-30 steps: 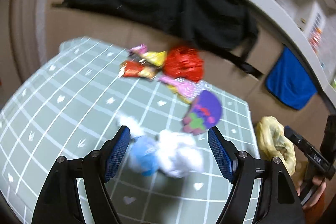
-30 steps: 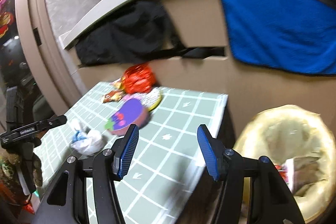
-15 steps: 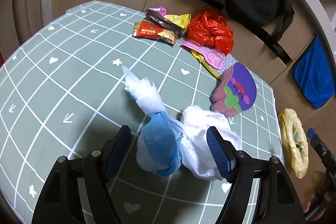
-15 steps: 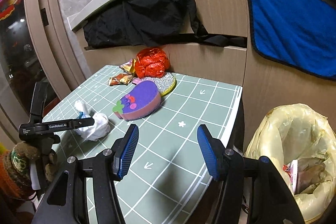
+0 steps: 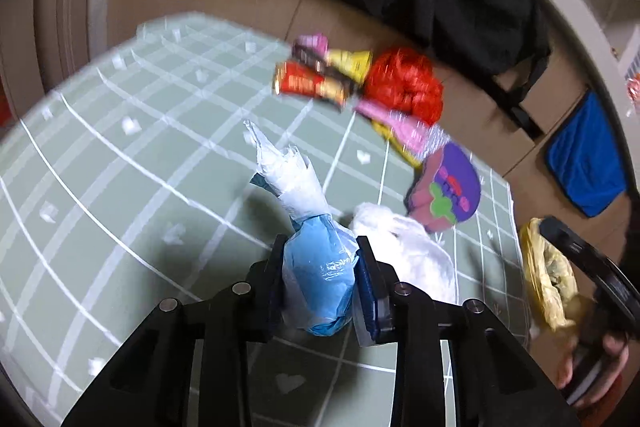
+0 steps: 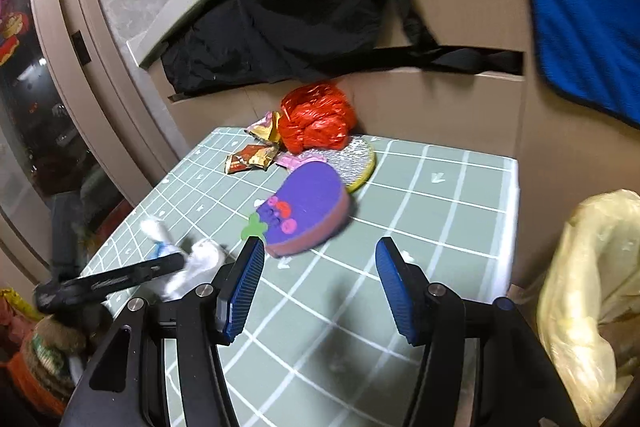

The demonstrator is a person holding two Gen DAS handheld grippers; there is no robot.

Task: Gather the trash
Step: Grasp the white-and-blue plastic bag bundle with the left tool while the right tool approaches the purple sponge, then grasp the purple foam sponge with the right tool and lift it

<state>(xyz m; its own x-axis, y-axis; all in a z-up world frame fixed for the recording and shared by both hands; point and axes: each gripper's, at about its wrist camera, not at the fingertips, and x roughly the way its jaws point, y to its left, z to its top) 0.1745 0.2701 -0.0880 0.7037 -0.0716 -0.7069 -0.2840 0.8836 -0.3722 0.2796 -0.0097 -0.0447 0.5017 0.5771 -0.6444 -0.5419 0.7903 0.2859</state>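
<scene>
Left gripper (image 5: 320, 269): its jaws are closing, and both pads already press the sides of the blue-and-white wad (image 5: 316, 267), pinched just above the table.
Right gripper (image 6: 320, 285): jaws spread wide with nothing between them, hovering over the near part of the table.
Trash on table: white crumpled tissue (image 5: 404, 247) just beside the wad; red plastic bag (image 6: 316, 119) and snack wrappers (image 6: 252, 157) at the far edge by the wall.
Other items: purple sponge (image 6: 308, 211) near the middle, partly overlapping a glittery round pad (image 6: 356, 159).
Trash bag: yellow bag (image 6: 588, 291) off the table's right edge, cut off by the frame.
Hard to make out: both views are motion-blurred; wrapper print is unreadable; the left view shows only fingers (image 5: 592, 367) of the hand holding the right gripper.
Surface: green table (image 6: 440, 203) with a white grid and small heart marks.
Room: beige panelled wall, black garment (image 6: 288, 23) and blue towel (image 6: 580, 19) hanging on it.
</scene>
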